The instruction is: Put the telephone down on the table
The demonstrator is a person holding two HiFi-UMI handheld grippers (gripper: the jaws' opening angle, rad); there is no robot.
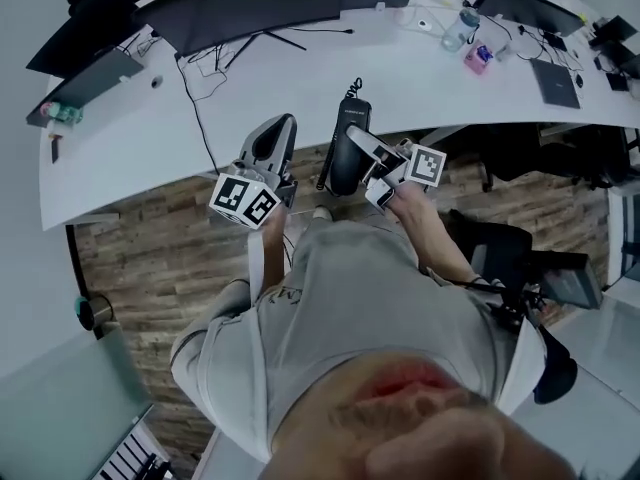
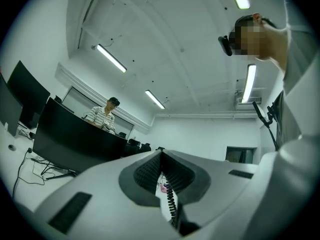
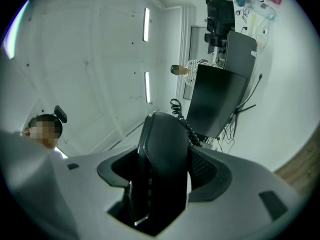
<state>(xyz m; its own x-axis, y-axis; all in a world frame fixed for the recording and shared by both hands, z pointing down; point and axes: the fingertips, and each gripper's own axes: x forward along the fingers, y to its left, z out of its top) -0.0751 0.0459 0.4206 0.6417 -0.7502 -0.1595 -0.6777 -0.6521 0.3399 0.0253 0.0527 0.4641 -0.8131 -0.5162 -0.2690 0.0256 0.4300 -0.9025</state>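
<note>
Phone (image 3: 162, 151): black, glossy. Its coiled cord (image 2: 171, 203) is black too. Left gripper (image 1: 281, 125) and right gripper (image 1: 368, 148): pale grey shells, dark grey ribbed pads (image 2: 145, 176). Marker cubes (image 1: 245, 200): white with black square patterns. Table (image 1: 300, 78): white. Floor (image 1: 150, 238): brown planks in mixed tones. Monitors (image 1: 250, 3): black. Shirt (image 1: 340, 288): grey. Small box (image 1: 478, 58) on the table: pink, maybe some purple, too small to be sure. Far person's top (image 2: 101, 117): dark and white stripes. Walls and ceiling: white.
</note>
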